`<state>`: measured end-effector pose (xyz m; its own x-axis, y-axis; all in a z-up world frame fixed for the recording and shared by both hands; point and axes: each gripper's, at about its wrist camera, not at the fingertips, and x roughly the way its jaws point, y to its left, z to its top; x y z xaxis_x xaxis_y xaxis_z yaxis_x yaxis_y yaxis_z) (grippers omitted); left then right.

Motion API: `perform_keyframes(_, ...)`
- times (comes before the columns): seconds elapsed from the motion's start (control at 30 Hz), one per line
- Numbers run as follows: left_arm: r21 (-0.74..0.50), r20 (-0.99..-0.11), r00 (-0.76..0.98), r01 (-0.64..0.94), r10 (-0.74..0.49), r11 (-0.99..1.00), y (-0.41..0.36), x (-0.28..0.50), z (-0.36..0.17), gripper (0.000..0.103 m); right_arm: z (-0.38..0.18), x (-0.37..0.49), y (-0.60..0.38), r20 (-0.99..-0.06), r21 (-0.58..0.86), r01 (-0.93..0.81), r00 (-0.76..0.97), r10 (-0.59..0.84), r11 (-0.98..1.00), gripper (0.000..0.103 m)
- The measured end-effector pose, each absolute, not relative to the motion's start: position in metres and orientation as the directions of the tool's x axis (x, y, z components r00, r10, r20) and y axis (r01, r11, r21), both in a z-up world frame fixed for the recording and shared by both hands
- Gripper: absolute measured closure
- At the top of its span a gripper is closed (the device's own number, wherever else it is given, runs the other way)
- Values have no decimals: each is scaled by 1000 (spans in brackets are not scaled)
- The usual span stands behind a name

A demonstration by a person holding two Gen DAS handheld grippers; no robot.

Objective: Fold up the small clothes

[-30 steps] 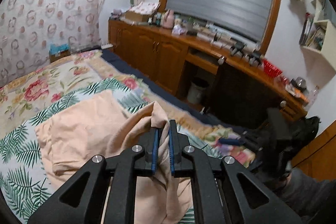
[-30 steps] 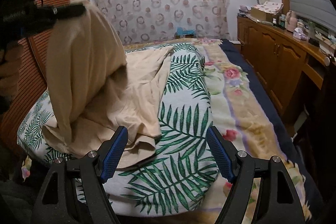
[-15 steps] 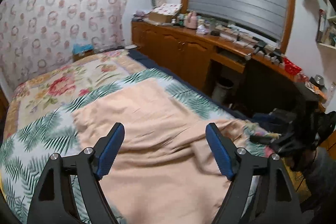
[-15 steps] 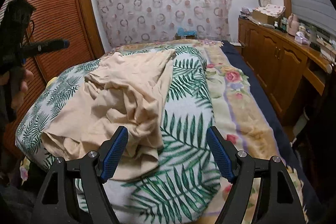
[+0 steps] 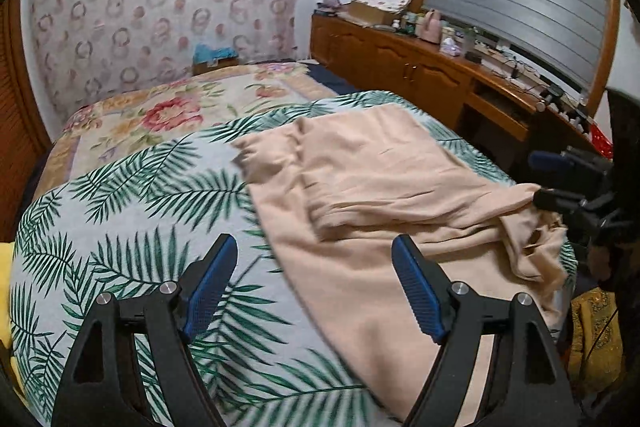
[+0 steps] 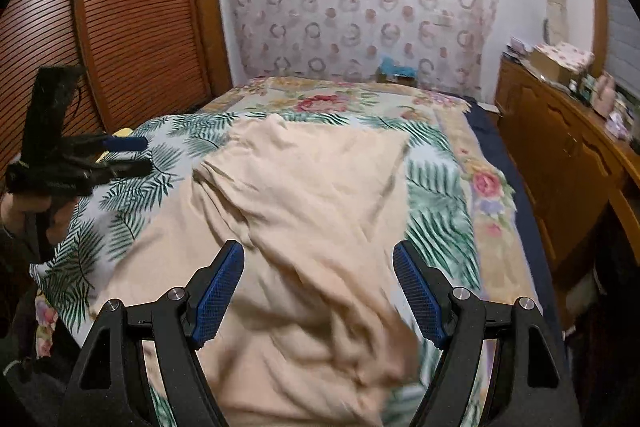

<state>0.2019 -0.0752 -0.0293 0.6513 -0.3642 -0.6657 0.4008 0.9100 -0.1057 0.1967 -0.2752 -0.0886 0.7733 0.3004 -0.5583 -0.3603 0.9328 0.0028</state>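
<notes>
A peach-coloured garment (image 5: 384,187) lies spread on the bed (image 5: 132,211), on the palm-leaf bedspread, roughly doubled over on itself with one rumpled end bunched toward the near right corner of the bed. In the right wrist view the same garment (image 6: 312,195) fills the middle of the bed, with creases running along it and a loose heap nearest the camera.

The left tool (image 5: 316,291) is released, its blue pads wide apart and empty, hovering over the garment's left edge and the bare bedspread beside it. The right tool (image 6: 318,291) is likewise released and holds nothing, hanging above the bunched end.

The cloth looks thin, soft and light. It drapes into small folds and will likely sag and slip out of shape once lifted, so it wants two holds at once to stay flat. It is not fragile, and a firm pinch should do no harm. The best places to grip seem to be the corners or a straight hem: the far-left corner (image 5: 244,151) for one tool and the rumpled near end (image 5: 532,247) for the other, pinching a single layer and not the whole wad.
</notes>
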Motion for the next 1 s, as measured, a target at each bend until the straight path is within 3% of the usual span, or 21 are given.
perform_keyframes(0.5, -109, -673, 659, 361, -336, 926, -31, 233, -54, 23, -81, 269, -223, -604, -47, -462, 719, 342, 886, 24)
perform_keyframes(0.8, -119, -755, 587, 314, -291, 942, -20, 257, -81, 23, -87, 316, -200, -663, -53, -503, 664, 346, 863, 24)
perform_keyframes(1.0, -61, -774, 581, 324, -249, 944, -29, 255, -83, 20, -98, 348, -187, -721, -18, -547, 587, 368, 837, 26)
